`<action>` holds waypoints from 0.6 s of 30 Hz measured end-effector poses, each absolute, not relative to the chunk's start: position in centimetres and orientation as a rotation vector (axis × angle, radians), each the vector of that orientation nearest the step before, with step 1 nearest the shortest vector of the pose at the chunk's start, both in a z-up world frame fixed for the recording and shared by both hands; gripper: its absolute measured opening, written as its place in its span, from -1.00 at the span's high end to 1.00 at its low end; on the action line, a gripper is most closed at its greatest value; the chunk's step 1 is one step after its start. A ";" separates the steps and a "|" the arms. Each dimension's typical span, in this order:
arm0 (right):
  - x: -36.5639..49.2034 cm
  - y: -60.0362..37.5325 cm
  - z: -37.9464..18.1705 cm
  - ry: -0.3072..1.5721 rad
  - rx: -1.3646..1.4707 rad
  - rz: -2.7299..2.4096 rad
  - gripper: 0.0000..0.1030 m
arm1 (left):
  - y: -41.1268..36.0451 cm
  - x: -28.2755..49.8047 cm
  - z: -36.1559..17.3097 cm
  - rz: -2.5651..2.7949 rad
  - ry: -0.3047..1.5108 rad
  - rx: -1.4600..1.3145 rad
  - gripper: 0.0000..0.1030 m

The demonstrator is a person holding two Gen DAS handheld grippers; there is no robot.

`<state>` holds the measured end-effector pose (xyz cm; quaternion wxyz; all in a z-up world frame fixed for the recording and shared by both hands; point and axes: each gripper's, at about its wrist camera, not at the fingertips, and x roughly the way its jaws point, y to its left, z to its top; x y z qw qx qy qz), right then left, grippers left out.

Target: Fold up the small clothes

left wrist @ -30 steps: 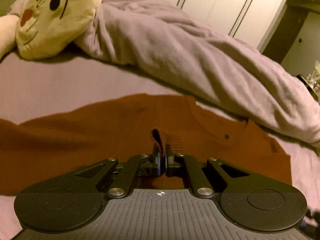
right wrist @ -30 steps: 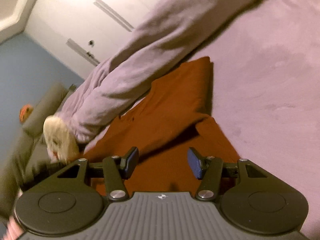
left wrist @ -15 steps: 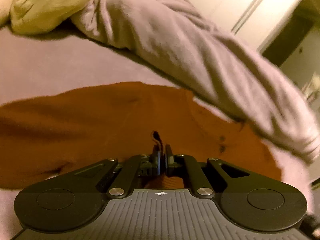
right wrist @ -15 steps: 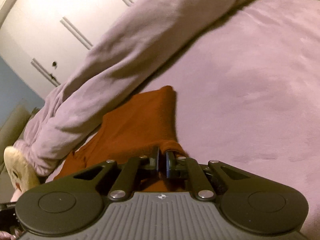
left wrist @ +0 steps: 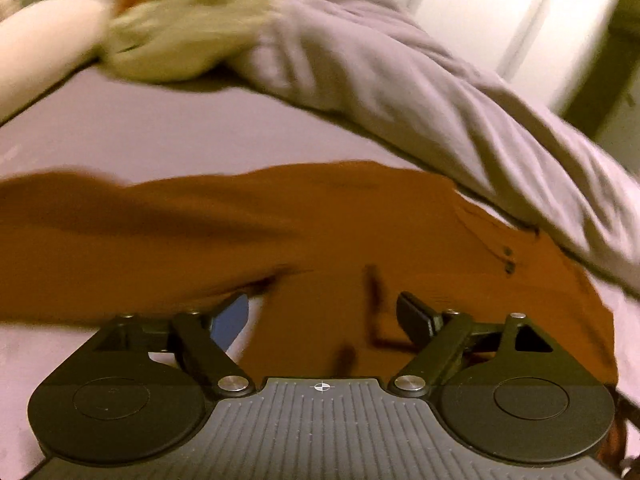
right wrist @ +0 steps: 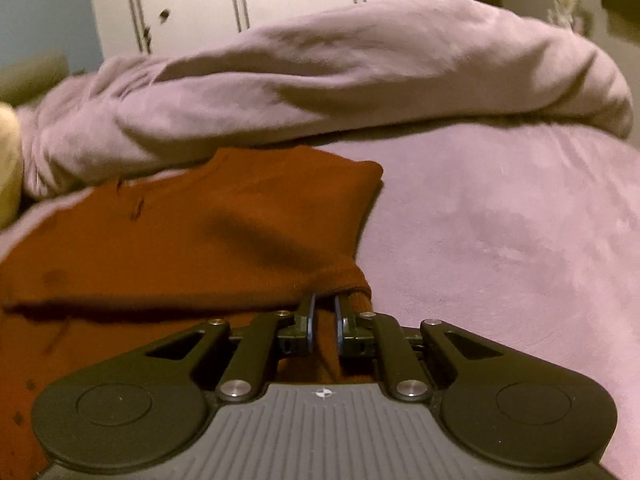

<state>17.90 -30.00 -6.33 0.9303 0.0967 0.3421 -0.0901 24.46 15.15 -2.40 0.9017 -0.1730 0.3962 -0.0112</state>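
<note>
The orange shirt (left wrist: 304, 232) lies flat on the bed (right wrist: 500, 240), just beside the blanket (right wrist: 320, 92). The left gripper (left wrist: 324, 316), jaws just sprung apart, hovers empty above it. The right gripper (right wrist: 324, 320) pinches the shirt's hem.

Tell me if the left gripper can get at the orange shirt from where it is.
Probably yes. The left gripper has just been opening, its fingers now spread directly over the orange shirt with nothing between them. The bunched purple blanket lies farther back, out of the way.
</note>
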 end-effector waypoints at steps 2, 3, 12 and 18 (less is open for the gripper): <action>17.4 -29.7 -5.8 0.702 0.195 -0.195 0.80 | 18.7 22.3 -2.5 0.045 0.803 -0.454 -0.68; 17.2 -29.6 -5.5 0.700 0.204 -0.196 0.66 | 20.4 21.3 -2.7 0.085 0.790 -0.500 -0.68; 10.7 -26.4 -4.5 0.698 0.218 -0.141 0.21 | 35.3 13.1 -5.8 0.454 0.671 -0.951 -0.36; 10.3 -24.8 -3.9 0.725 0.228 -0.118 0.20 | 40.6 12.5 -7.2 0.516 0.566 -1.128 -0.22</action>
